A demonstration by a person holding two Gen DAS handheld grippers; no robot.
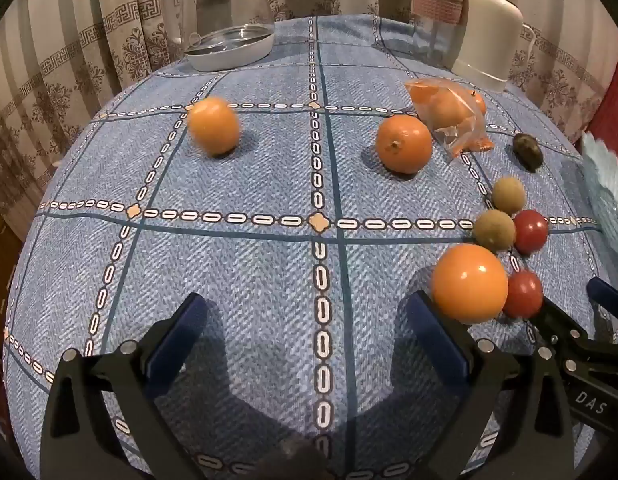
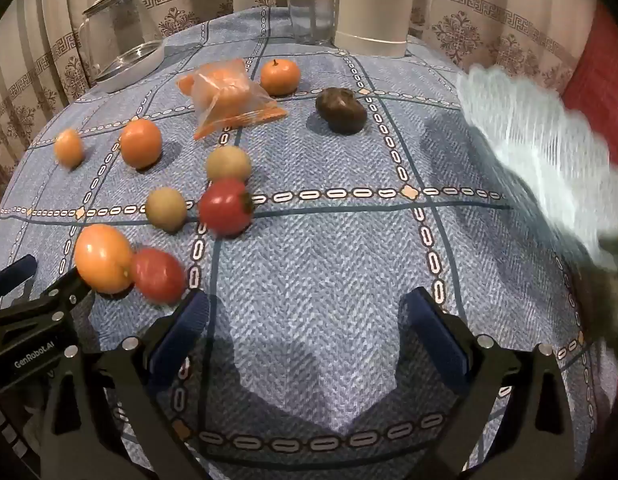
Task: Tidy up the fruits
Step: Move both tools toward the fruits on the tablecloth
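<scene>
Now both tongs gape, empty: left gripper, right gripper. Big orange sits by my left tong's right finger, touching tomato. Orange looks smooth, firm, likely slippery; grip across widest middle. Tomato softer, squeeze gently.

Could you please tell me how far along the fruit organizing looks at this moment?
Nothing looks sorted yet. Both tools, left and right, are open and empty. Oranges, red tomatoes, greenish fruits and a dark fruit lie scattered on the tablecloth.
</scene>
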